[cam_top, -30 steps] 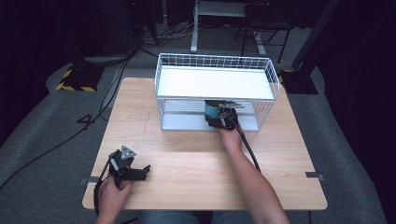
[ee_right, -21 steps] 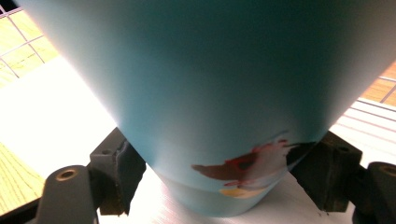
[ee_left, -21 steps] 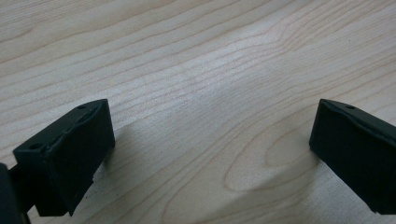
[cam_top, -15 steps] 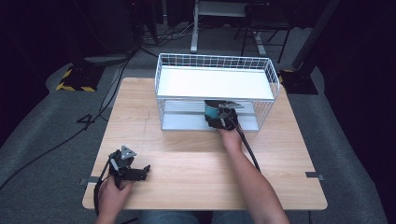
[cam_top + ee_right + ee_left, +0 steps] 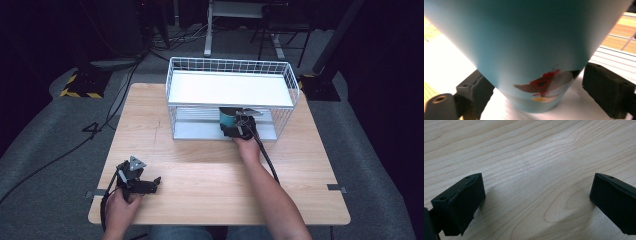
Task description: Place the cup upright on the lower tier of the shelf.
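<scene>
Right gripper [image 5: 235, 131]: reaches into the lower tier of the white wire rack [image 5: 287, 80]; its two black jaws stand on either side of a teal cup [image 5: 524, 50], one low on each flank near the base. In the right gripper view the right jaw appears slightly clear of the cup wall, so whether the cup is gripped or merely straddled cannot be told.
Teal cup: sits on the rack's lower shelf [image 5: 200, 131], under the white upper shelf [image 5: 230, 89], toward the right half of the rack; in the high view its teal side [image 5: 226, 120] shows just ahead of the gripper. It tapers toward the bottom and carries a small red and brown motif [image 5: 541, 83] low on the side facing the camera.
Left gripper [image 5: 145, 185]: rests near the front left of the wooden table [image 5: 200, 165], well apart from the rack; its jaws are spread wide with only bare wood grain [image 5: 536, 182] between them, holding nothing.
Step in hand, judged: placing or taking the cup at the lower shelf.
Doing it well: keep the cup upright and level, since the taper invites slipping through a low grip; move straight along the shelf opening, keeping clear of the upper shelf and the wire side panels.
Risk: a tilted wrist tips the cup against the rack wires.
</scene>
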A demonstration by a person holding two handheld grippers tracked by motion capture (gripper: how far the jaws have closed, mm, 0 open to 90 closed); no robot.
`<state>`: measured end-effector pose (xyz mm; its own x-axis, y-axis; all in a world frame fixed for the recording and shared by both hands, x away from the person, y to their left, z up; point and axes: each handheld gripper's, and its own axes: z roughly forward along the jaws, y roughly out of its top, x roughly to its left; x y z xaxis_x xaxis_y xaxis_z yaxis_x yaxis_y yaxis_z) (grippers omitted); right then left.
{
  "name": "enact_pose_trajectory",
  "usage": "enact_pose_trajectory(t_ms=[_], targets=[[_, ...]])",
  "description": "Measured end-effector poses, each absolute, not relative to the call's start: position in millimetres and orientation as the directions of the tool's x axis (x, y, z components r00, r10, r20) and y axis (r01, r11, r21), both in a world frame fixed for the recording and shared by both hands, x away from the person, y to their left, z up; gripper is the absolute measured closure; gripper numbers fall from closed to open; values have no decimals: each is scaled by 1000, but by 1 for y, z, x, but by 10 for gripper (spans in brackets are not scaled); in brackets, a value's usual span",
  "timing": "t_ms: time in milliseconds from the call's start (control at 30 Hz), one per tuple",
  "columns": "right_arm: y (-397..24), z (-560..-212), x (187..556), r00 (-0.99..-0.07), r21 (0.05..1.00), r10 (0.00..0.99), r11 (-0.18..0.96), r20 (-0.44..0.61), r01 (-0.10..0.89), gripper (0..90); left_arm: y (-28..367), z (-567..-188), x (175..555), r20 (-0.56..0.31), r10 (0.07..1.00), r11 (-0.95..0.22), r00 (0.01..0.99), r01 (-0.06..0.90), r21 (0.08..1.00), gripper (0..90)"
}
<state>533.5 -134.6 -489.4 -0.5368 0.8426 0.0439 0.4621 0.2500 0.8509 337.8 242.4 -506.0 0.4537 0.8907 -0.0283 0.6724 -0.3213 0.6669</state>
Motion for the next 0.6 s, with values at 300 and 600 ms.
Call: enact_pose_trajectory(t_ms=[300,600], targets=[[-142,-476,522,-550,844,835,280,22,458,42,242,-506,338,-28,891,-321,454,672,667,5],[-160,-464,497,-566,837,824,287,32,466,42,242,-506,338,-28,891,-321,453,672,667,5]])
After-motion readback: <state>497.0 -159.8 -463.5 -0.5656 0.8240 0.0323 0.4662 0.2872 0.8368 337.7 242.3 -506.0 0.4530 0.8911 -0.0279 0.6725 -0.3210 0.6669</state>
